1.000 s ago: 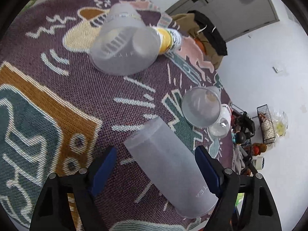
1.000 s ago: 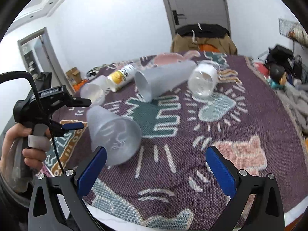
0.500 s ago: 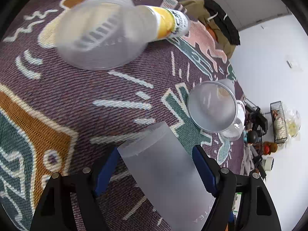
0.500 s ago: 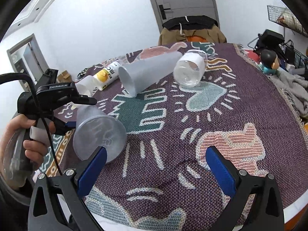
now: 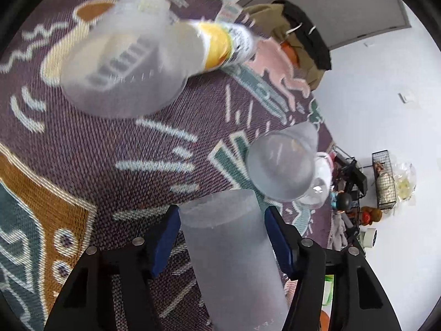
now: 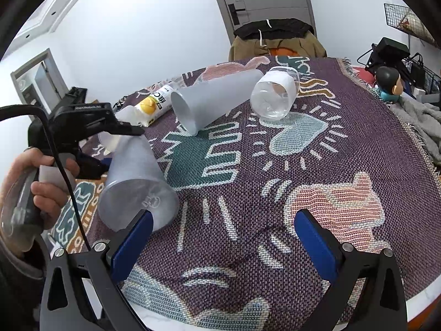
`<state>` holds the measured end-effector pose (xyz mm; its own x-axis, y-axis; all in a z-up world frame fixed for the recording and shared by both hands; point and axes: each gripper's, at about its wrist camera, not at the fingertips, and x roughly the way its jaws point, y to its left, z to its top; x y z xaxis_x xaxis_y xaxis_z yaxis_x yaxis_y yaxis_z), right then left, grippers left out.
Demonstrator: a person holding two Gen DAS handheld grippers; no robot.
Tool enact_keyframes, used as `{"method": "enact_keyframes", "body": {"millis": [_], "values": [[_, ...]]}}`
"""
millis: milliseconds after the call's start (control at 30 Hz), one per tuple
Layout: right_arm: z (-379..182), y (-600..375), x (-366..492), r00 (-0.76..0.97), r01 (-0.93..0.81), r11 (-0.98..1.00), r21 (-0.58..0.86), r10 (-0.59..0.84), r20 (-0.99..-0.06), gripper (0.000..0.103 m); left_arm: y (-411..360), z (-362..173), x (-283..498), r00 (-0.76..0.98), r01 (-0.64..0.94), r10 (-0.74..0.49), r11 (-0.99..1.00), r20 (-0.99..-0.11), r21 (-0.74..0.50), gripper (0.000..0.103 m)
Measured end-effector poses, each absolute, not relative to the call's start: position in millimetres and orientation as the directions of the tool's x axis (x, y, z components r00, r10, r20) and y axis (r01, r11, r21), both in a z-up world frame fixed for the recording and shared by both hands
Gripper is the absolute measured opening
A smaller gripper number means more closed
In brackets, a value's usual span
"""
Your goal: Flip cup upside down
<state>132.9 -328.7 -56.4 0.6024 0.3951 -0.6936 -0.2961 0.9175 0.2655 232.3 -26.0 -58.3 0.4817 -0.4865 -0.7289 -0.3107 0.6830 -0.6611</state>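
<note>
- Left tool: blue pads clamped on both sides of a frosted cup, holding it tilted above the patterned cloth on the counter, wide mouth towards the right tool.
- Right tool: jaws spread wide, nothing between them, above the cloth.
- Second frosted cup lies on its side just beside a clear jar, also on its side.
- Yellow-labelled bottle lies behind them.

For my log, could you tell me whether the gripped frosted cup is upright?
No: the frosted cup is tilted, wide mouth downward, in the left gripper.
</note>
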Motion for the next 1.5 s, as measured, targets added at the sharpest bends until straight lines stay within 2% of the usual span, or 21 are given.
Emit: {"method": "enact_keyframes", "body": {"millis": [200,367,733,933,1267,1500], "values": [[-57,-323,132,0.598,-0.305,0.914,0.268,0.402,-0.693,0.103,-24,-21,220,0.568,-0.229,-0.422,0.743,-0.706,-0.629,0.062],[-55,-318,130,0.600,-0.322,0.911,0.259,0.408,-0.689,0.103,-32,12,209,0.648,-0.142,-0.338,0.827,-0.682,-0.545,0.061],[-55,-319,131,0.607,-0.307,0.918,0.251,0.392,-0.691,0.103,-76,47,188,0.739,0.003,-0.158,0.973,-0.655,-0.230,0.061],[-59,-318,133,0.602,-0.302,0.921,0.244,0.383,-0.700,0.103,-109,54,174,0.801,0.061,-0.052,0.998,-0.597,-0.005,0.061],[-68,-314,138,0.588,-0.293,0.925,0.243,0.375,-0.716,0.103,-125,40,171,0.862,0.085,-0.009,0.988,-0.507,0.128,0.061],[-75,-314,140,0.576,-0.287,0.924,0.251,0.376,-0.725,0.103,-125,31,168,0.881,0.100,-0.020,0.984,-0.472,0.145,0.062]]}}
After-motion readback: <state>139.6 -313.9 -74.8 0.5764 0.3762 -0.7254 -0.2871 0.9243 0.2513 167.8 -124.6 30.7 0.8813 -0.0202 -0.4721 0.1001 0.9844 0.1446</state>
